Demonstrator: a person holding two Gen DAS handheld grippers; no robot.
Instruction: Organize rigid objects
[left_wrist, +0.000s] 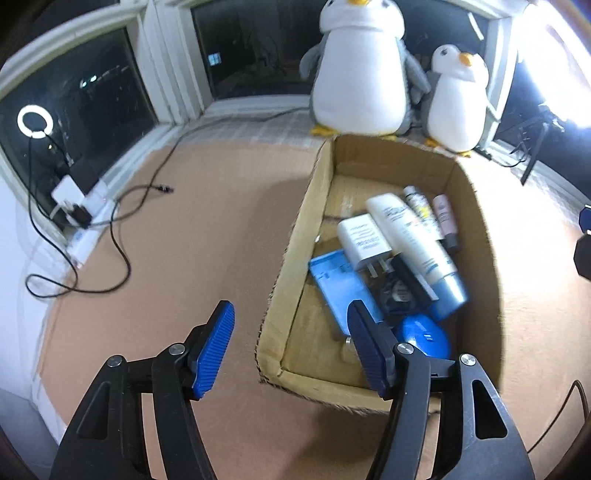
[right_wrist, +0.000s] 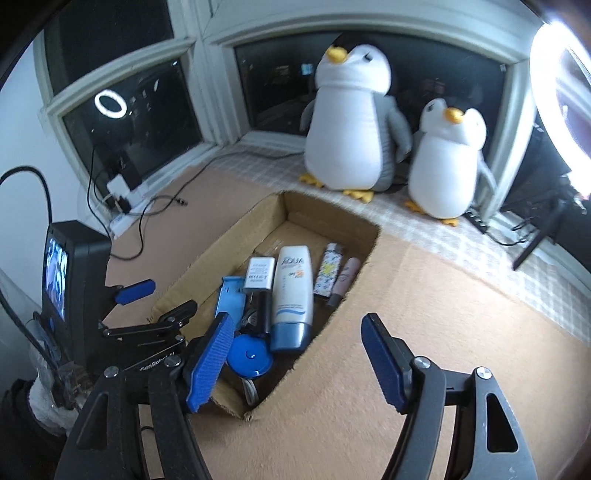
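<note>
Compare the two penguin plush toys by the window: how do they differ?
The large penguin is taller and wider than the small penguin. The large one stands left, directly behind the cardboard box; the small one stands further right. Both have white bellies, grey backs, and yellow beaks and feet.

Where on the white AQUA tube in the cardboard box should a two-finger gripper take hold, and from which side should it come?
Probably from above, closing the fingers across the white AQUA tube at its mid-body. It lies flat with its blue cap toward the near end, the charger close on one side and the patterned lighter on the other, so those side gaps look tight.
</note>
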